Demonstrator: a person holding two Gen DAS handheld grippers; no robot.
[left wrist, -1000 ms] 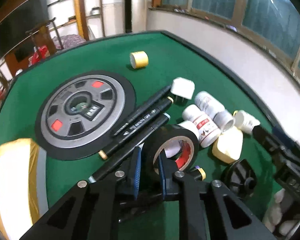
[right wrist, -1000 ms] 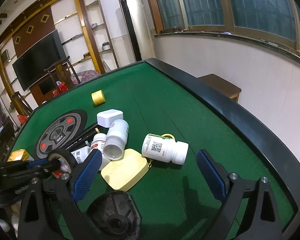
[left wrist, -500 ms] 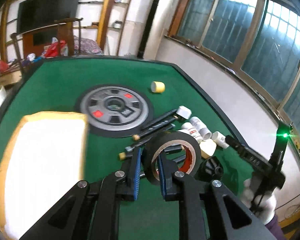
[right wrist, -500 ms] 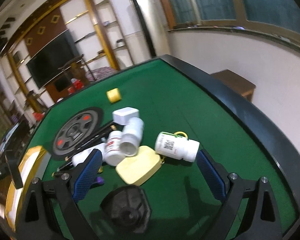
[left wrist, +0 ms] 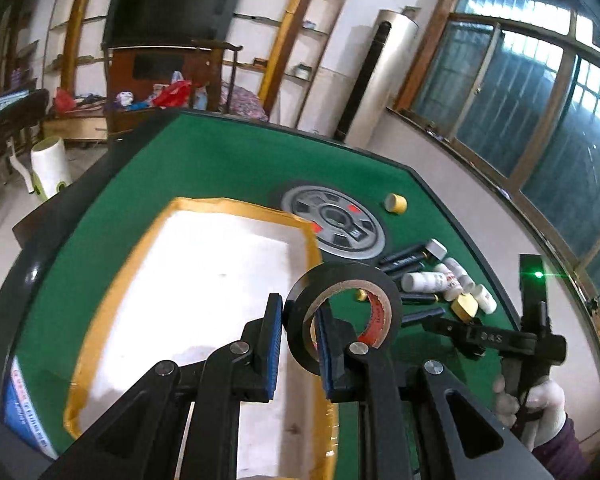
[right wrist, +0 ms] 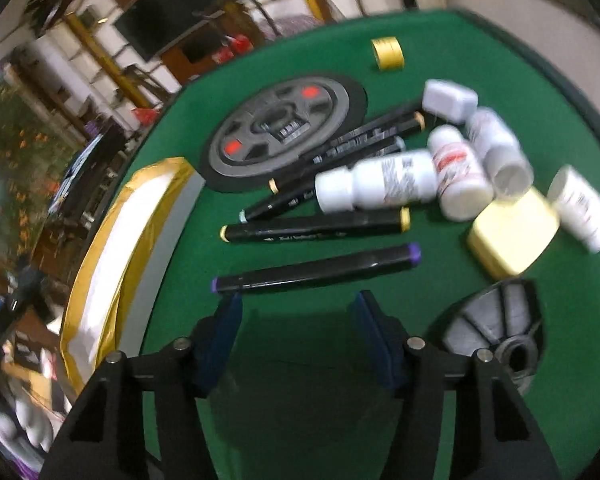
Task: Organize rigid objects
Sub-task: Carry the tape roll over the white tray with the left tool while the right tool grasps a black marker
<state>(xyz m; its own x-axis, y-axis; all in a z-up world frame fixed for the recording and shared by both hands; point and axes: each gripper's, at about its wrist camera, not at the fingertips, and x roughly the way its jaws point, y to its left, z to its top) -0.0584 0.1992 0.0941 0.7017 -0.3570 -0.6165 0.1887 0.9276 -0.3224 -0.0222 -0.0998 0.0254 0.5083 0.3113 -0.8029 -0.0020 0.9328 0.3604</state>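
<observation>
My left gripper (left wrist: 298,308) is shut on the wall of a black tape roll (left wrist: 384,292) with a brown and red core, and holds it upright above the white tray (left wrist: 220,264) with the gold rim. My right gripper (right wrist: 296,300) points down at the green table, and its jaws are closing with nothing between them. Just beyond its fingertips lies a black marker with purple ends (right wrist: 316,268). More black markers (right wrist: 316,229), several white bottles (right wrist: 380,186) and a pale yellow box (right wrist: 512,236) lie in a heap behind it.
A grey weight plate (right wrist: 284,132) on a black disc lies beyond the markers, with a yellow tape roll (right wrist: 388,54) farther back. A black ribbed round part (right wrist: 496,328) sits right of the right gripper. A gloved hand (left wrist: 540,400) holds the right gripper. The table's black edge (left wrist: 460,220) curves round.
The left gripper has lifted the black tape roll away from the heap and carried it leftwards over the white tray. The right gripper has tipped down towards the markers, and its jaws have narrowed.
</observation>
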